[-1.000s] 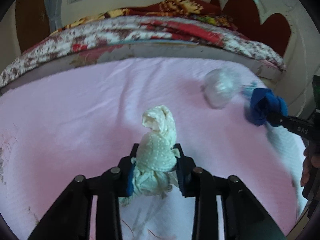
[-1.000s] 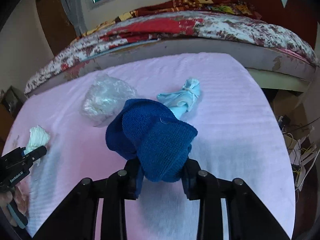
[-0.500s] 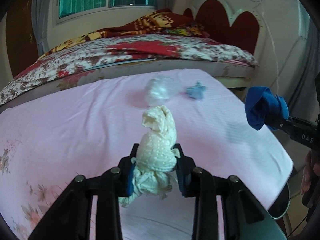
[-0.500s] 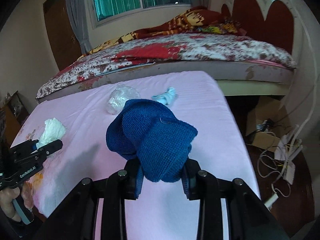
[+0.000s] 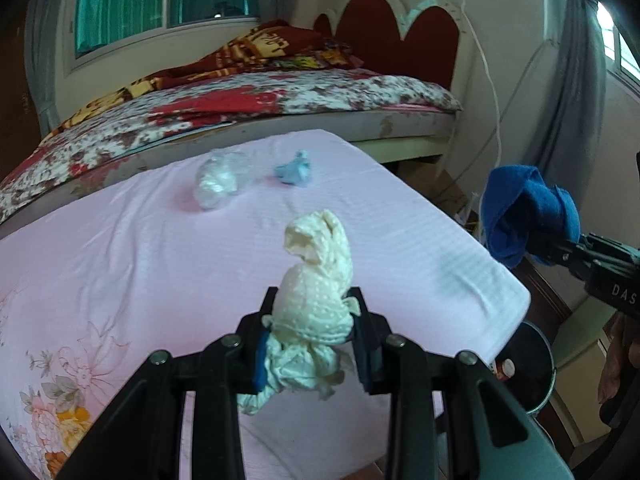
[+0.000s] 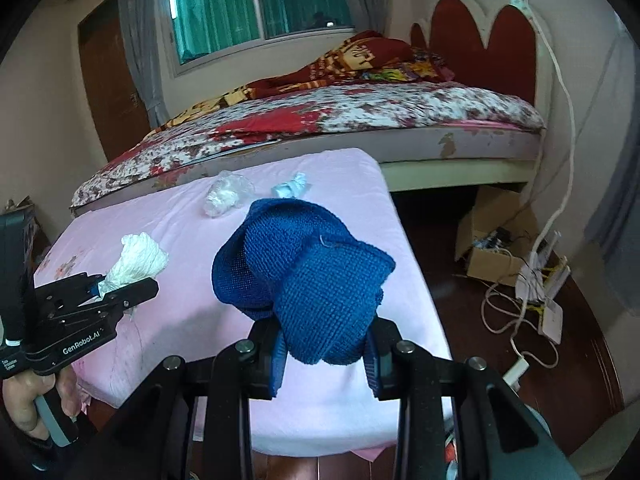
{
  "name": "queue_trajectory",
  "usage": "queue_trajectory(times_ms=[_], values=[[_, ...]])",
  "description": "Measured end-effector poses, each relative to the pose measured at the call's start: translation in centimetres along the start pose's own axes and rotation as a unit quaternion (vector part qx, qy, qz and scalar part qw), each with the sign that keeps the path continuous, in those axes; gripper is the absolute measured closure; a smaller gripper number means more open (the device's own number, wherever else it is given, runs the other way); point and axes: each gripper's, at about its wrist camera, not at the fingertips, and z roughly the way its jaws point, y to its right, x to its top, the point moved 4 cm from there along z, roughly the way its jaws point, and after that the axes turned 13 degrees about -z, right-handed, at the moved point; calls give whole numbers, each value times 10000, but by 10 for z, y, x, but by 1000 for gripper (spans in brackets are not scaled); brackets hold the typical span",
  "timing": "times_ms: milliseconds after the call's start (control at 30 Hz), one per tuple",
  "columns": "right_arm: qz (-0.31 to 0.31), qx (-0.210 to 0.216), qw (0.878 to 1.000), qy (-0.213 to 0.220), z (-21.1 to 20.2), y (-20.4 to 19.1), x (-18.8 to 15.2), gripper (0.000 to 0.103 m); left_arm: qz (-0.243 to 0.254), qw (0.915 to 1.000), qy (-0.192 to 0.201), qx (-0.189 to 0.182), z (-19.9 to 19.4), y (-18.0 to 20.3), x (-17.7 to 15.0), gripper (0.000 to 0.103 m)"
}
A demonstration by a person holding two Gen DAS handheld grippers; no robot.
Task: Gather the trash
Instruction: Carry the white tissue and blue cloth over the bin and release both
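Note:
My left gripper (image 5: 312, 328) is shut on a cream dotted crumpled cloth (image 5: 316, 288) and holds it above the pink mattress (image 5: 120, 248). It also shows in the right wrist view (image 6: 138, 256). My right gripper (image 6: 324, 344) is shut on a blue knitted cloth (image 6: 308, 280), held past the mattress's right edge; it shows in the left wrist view (image 5: 528, 212). A crumpled clear plastic bag (image 5: 220, 178) and a light blue wad (image 5: 295, 170) lie at the far end of the mattress.
A dark round bin (image 5: 532, 364) stands on the floor below the mattress's near right corner. A big bed with a floral cover (image 6: 340, 112) lies behind. A cardboard box (image 6: 496, 244) and white cables (image 6: 532, 304) lie on the floor at right.
Both grippers have lifted and pulled back from the mattress with their cloths still held. The plastic bag and blue wad now look farther away. The bin has come into view.

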Motion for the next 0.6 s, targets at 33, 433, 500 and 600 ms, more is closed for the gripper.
queue_trajectory(times_ms=[33,433,500,600], values=[[43,-31,10000,-6,-4,4,-4,69,35,10000,-13,-19,0,5,-2,69],[479,-602,9970,-54,-65,69,-59,69,632,9965,-155,-532,-1,95,-26,69],[571,-702,9959,-73,-74,81,-68,69,729,9954,-192,-599,1,108,-30,69],[727,-825,9939,-86,-84,101,-80,69,868,9932,-268,-722,3,130,-37,69]])
